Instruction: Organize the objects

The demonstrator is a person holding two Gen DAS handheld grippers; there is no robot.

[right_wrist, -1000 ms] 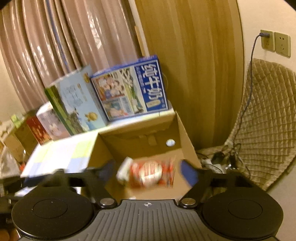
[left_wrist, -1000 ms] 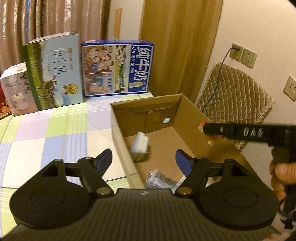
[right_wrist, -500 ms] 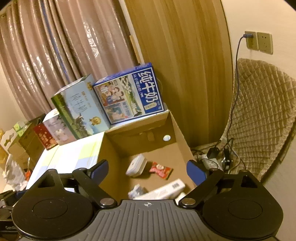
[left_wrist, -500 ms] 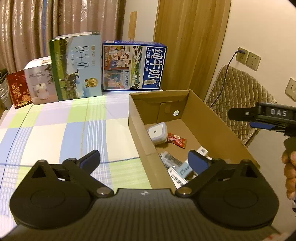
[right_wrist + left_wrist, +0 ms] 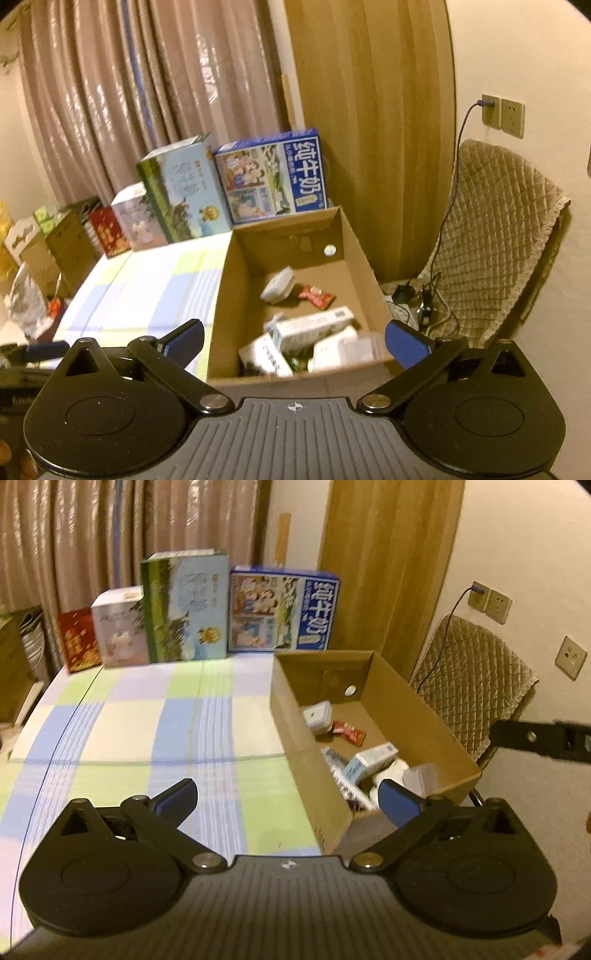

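An open cardboard box (image 5: 417, 716) (image 5: 362, 266) stands at the right end of the checked tablecloth (image 5: 147, 731). In it lie a white square case (image 5: 316, 716) (image 5: 277, 286), a red snack packet (image 5: 349, 733) (image 5: 317, 297), a long white carton (image 5: 371, 762) (image 5: 314, 328) and several other small packs. My left gripper (image 5: 286, 801) is open and empty, held back above the table's near edge by the box's near left corner. My right gripper (image 5: 293, 338) is open and empty above the box's near end. Its body shows at the right of the left wrist view (image 5: 539, 738).
Two milk cartons (image 5: 184, 605) (image 5: 282, 609), a white box (image 5: 118, 627) and a red box (image 5: 79, 638) stand along the table's far edge. A padded chair (image 5: 469, 679) (image 5: 498, 240) with cables on the floor is right of the box. More boxes and bags (image 5: 44, 240) sit left of the table.
The red snack packet left my right gripper and now lies in the box. Both grippers have pulled back and up, so the whole box and table show.
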